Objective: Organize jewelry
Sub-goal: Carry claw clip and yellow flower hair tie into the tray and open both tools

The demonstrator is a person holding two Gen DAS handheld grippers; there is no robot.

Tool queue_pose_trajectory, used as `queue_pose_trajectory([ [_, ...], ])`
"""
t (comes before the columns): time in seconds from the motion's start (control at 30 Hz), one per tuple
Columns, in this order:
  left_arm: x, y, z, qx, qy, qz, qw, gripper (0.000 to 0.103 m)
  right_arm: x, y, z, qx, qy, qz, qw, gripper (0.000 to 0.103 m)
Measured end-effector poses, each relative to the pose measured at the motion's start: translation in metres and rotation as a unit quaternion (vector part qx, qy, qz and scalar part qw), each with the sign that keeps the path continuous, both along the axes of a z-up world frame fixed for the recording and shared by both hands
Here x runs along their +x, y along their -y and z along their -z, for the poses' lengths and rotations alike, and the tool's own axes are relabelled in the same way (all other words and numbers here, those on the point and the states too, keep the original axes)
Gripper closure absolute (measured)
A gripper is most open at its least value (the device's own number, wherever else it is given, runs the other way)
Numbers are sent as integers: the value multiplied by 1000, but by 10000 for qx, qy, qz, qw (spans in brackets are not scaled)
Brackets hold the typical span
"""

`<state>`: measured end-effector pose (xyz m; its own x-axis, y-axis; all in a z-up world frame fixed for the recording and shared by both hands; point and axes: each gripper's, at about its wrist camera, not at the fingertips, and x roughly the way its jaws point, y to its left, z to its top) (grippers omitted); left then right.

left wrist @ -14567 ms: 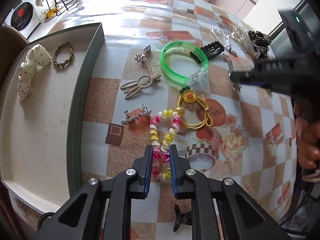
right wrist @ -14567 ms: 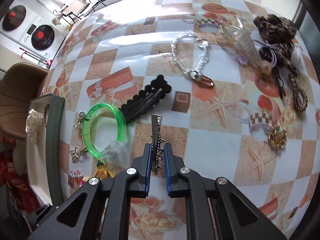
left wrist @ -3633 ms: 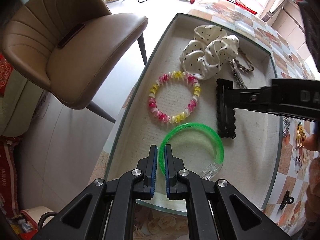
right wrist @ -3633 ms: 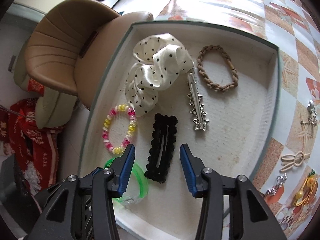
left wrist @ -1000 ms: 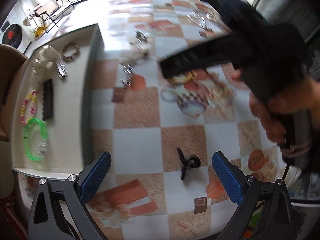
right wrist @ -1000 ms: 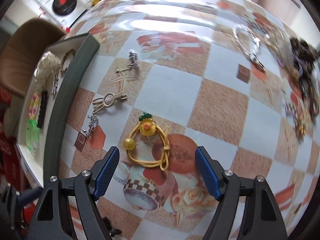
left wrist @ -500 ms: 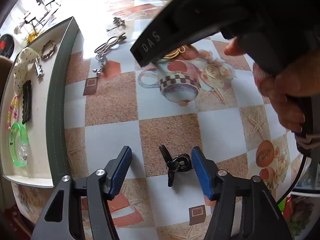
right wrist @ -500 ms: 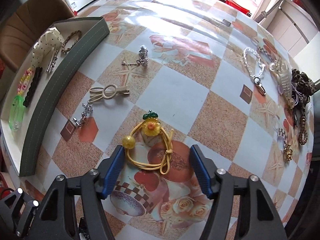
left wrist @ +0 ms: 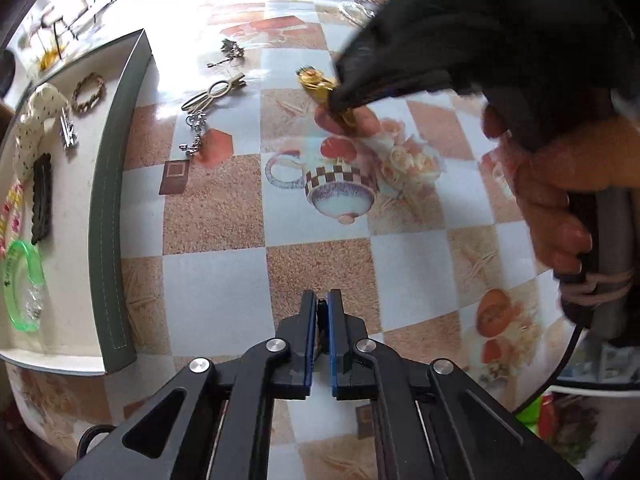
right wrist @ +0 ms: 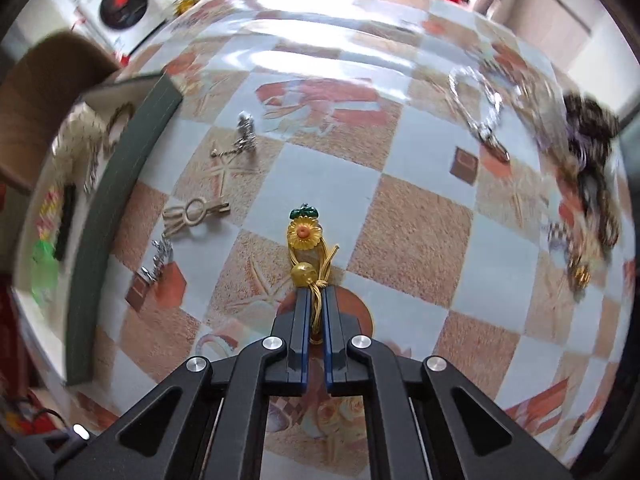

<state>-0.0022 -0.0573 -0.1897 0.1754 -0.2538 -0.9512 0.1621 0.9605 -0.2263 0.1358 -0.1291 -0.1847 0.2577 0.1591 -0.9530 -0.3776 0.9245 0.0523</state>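
Note:
My right gripper (right wrist: 315, 294) is shut on the yellow hair tie (right wrist: 307, 252) with a sunflower charm and a gold bead; its cords run back between the pads. The same tie (left wrist: 320, 84) shows gold under the right gripper in the left wrist view. My left gripper (left wrist: 322, 304) is shut on a small black claw clip (left wrist: 321, 308), mostly hidden between the blue pads. The green-edged tray (left wrist: 105, 200) at the left holds a green bangle (left wrist: 22, 280), a black clip (left wrist: 42, 196), a dotted scrunchie (left wrist: 34, 120) and a braided tie (left wrist: 89, 92).
On the checked tablecloth lie a beige clip (right wrist: 194, 212), two silver pieces (right wrist: 242, 136) (right wrist: 158, 260), a silver chain bracelet (right wrist: 480, 108) and a blurred pile of hair ties (right wrist: 592, 168) at the far right. A hand (left wrist: 560, 184) holds the right gripper's handle.
Both grippers have closed: the left on the black claw clip, the right on the yellow sunflower tie, whose loop is now pulled narrow between the pads.

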Motion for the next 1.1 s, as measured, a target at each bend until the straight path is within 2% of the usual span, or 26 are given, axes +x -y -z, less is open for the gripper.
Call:
queue_pose_trajectory([
  [0.17, 4, -15, -12, -161, 31, -59, 9998, 95, -2, 22, -12, 277, -202, 375, 9987, 97],
  [0.47, 5, -45, -34, -290, 48, -191, 9994, 95, -24, 48, -28, 466, -396, 746, 9953, 97],
  [0.83, 11, -76, -68, -286, 249, -396, 9985, 95, -46, 49, -62, 638, -452, 958, 9923, 98],
  [1.1, 8, -105, -84, -213, 374, -598, 9973, 95, -53, 25, -80, 682, -455, 876, 9928, 97],
])
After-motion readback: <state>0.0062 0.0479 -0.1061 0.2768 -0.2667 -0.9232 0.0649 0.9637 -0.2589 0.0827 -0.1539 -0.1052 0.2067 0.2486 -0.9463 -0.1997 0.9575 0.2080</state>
